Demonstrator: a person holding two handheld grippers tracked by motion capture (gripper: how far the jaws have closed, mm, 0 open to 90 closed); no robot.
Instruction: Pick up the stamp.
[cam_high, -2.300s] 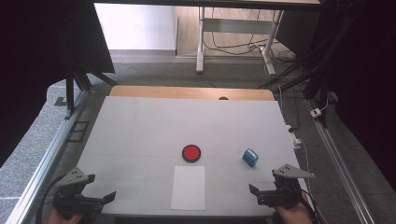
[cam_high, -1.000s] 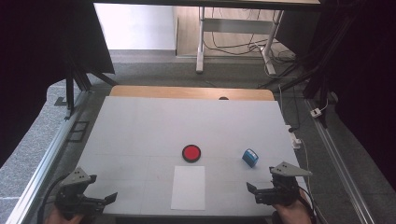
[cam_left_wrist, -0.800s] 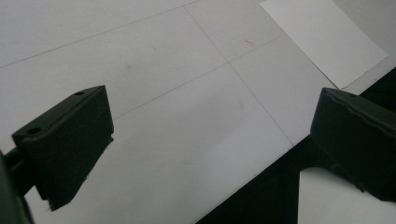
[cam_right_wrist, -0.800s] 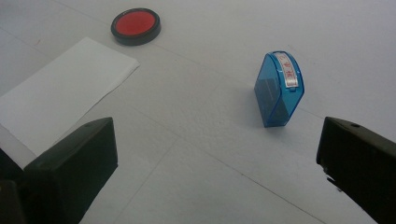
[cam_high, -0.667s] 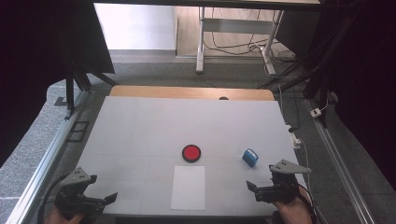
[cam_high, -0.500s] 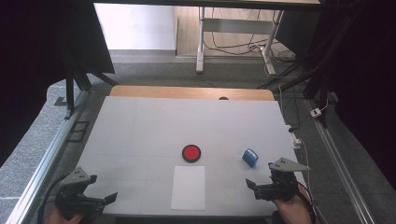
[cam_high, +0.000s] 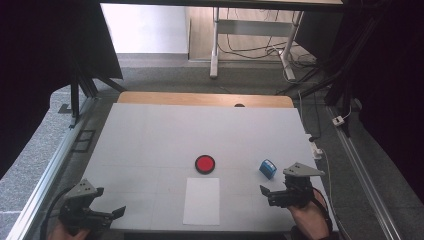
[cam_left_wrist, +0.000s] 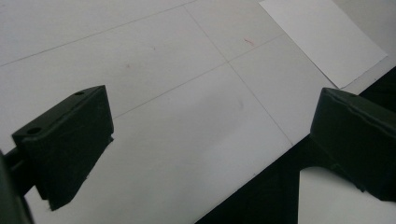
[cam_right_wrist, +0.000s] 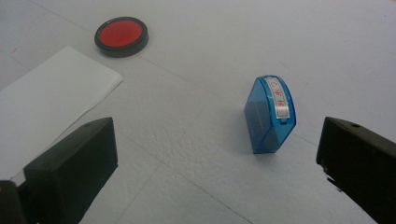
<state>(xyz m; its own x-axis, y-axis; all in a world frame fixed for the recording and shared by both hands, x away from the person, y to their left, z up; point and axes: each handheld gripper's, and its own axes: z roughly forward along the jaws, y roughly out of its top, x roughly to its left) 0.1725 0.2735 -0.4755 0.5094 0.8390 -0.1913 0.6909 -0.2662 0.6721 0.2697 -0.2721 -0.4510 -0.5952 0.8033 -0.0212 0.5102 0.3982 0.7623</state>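
A small blue stamp (cam_high: 267, 169) with a labelled top stands on the white table (cam_high: 200, 130), right of centre. In the right gripper view the stamp (cam_right_wrist: 272, 114) is just ahead, between the lines of the two jaws. My right gripper (cam_high: 266, 196) is open and empty, a short way nearer than the stamp; its jaws stand wide apart (cam_right_wrist: 219, 163). A round red ink pad (cam_high: 205, 164) with a black rim (cam_right_wrist: 121, 36) lies mid-table. A white paper sheet (cam_high: 201, 201) lies in front of it. My left gripper (cam_high: 112, 215) is open and empty at the near left edge (cam_left_wrist: 210, 135).
A corner of the paper sheet (cam_left_wrist: 322, 37) lies to the upper right in the left gripper view, by the table's front edge. A wooden strip (cam_high: 205, 99) borders the far side. Metal rails (cam_high: 55, 165) run along both sides, and cables (cam_high: 320, 150) lie off the right edge.
My right gripper has crept slightly forward and left, toward the blue stamp. The left gripper has hardly moved. The stamp, pad and paper lie where they were.
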